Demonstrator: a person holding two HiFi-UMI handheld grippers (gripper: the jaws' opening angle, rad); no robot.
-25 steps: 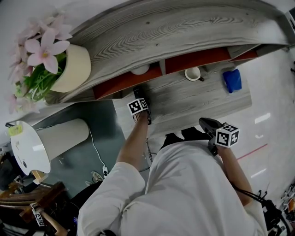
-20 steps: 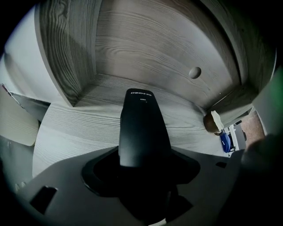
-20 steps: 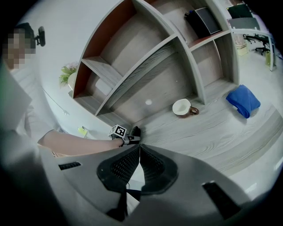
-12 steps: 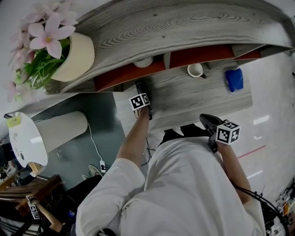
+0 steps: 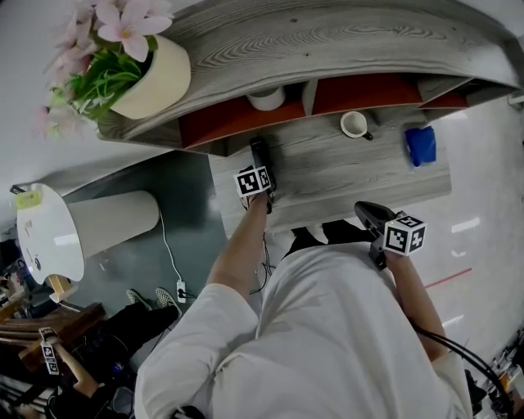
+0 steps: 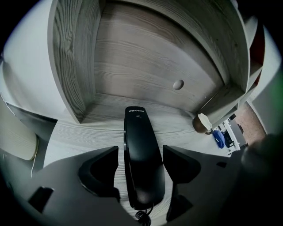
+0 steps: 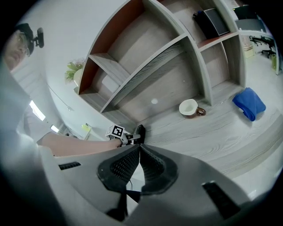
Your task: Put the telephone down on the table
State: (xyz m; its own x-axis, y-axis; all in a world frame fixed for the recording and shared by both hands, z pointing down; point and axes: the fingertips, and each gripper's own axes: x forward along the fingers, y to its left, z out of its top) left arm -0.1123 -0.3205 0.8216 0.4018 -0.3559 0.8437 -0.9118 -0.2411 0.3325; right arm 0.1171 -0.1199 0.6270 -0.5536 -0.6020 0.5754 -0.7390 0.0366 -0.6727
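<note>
1. A grey wood shelf unit (image 5: 327, 41) with red back panels stands along the rear of the counter (image 5: 344, 176).
2. On top of the shelf unit at the left sits a cream flower pot (image 5: 160, 82). It holds pink flowers (image 5: 123, 24) and green leaves.
3. A blue cloth (image 5: 421, 145) lies crumpled at the counter's right end.
4. A white cup (image 5: 266, 98) stands in the shelf compartment just left of the divider. I cannot tell what is in it.
5. A mug (image 5: 354, 124) stands on the counter before the shelves, its white inside showing nothing in it.
6. The telephone (image 6: 139, 128) lies flat on the counter at the left end, pointing at the shelves.
7. The left tool (image 6: 140, 154) has its jaws opening. The telephone lies between them with a gap on each side, so neither pad presses on it.
8. The right tool (image 7: 138, 148) hangs off the counter's front edge, jaws closed together on nothing.
9. Compared with a second ago, both tools sit in much the same places. More of the handset now shows beyond the left tool.
</note>
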